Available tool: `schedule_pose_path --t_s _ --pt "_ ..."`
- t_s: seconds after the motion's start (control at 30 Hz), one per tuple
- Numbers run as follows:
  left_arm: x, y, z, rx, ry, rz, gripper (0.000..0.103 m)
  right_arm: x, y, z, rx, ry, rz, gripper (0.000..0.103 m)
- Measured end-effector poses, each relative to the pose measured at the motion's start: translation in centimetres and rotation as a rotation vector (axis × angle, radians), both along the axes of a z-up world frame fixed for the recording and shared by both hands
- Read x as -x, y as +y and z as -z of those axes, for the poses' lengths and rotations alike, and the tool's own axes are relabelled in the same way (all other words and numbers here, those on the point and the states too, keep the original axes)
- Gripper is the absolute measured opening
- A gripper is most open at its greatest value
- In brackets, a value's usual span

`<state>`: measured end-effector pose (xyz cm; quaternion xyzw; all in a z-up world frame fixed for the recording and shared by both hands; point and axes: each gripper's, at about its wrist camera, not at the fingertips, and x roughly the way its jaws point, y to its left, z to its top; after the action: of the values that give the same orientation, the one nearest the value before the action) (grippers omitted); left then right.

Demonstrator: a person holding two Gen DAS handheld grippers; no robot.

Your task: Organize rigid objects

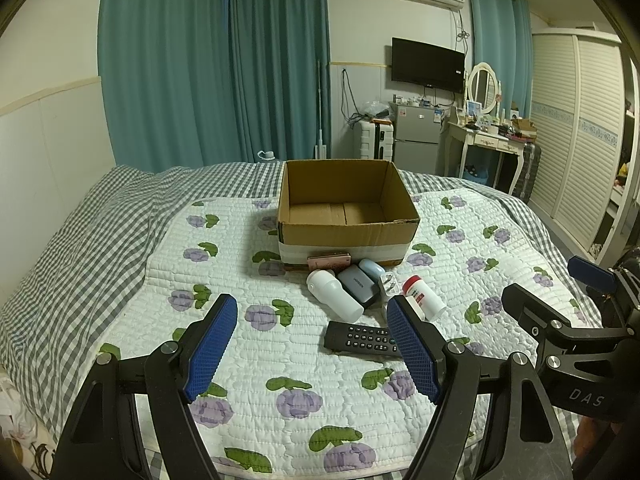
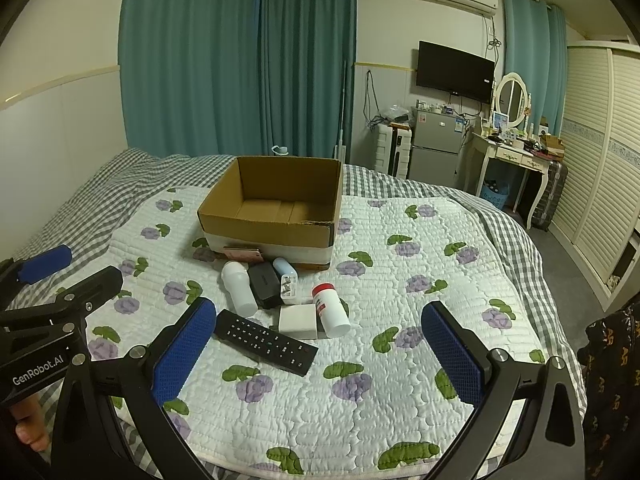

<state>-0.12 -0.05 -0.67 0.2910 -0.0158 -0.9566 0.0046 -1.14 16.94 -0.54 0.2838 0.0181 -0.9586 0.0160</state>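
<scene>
An open empty cardboard box (image 1: 348, 228) (image 2: 264, 232) stands on the quilted bed. In front of it lie a black remote (image 1: 360, 339) (image 2: 266, 341), a white bottle (image 1: 334, 294) (image 2: 239, 288), a red-capped pill bottle (image 1: 424, 298) (image 2: 332, 310), a dark charger case (image 1: 358, 285) (image 2: 265, 283), a white cube adapter (image 2: 298, 322), a pale blue case (image 1: 372, 267) (image 2: 284, 268), a plug (image 1: 389, 283) (image 2: 289, 286) and a pink phone (image 1: 329, 261) (image 2: 243, 255). My left gripper (image 1: 312, 344) is open, near the remote. My right gripper (image 2: 320, 354) is open, above the quilt near the remote.
A white quilt with purple flowers (image 1: 280, 360) (image 2: 400, 280) covers a grey checked bedsheet (image 1: 80, 240). Beyond the bed stand teal curtains (image 1: 216, 60), a small fridge (image 1: 416, 136), a dressing table (image 1: 488, 140) and a louvred wardrobe (image 1: 580, 128). The other gripper shows at each view's edge.
</scene>
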Motion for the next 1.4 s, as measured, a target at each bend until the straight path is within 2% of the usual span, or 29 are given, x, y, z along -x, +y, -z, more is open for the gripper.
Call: schedule_pose_path --t_s 0.7,0.9,1.17,1.33,1.4 --pt "0.2 -0.2 -0.3 0.002 0.002 0.001 0.080 -0.1 -0.1 -0.6 -0.012 0.007 -0.037 0.103" --pt "1.9 -0.2 1.7 0.019 -0.059 -0.013 0.080 1.6 1.0 0.8 -0.021 -0.033 -0.048 0.103" --pt "6.2 -0.1 6.3 0.050 -0.185 -0.034 0.080 6.2 2.4 5.2 -0.071 -0.176 -0.069 0.103" --pt "9.6 -0.2 8.7 0.054 -0.257 -0.051 0.080 10.7 2.4 8.1 -0.115 -0.274 -0.093 0.090" --pt "11.3 -0.2 9.4 0.055 -0.279 -0.056 0.080 12.8 2.1 9.3 -0.123 -0.308 -0.111 0.078"
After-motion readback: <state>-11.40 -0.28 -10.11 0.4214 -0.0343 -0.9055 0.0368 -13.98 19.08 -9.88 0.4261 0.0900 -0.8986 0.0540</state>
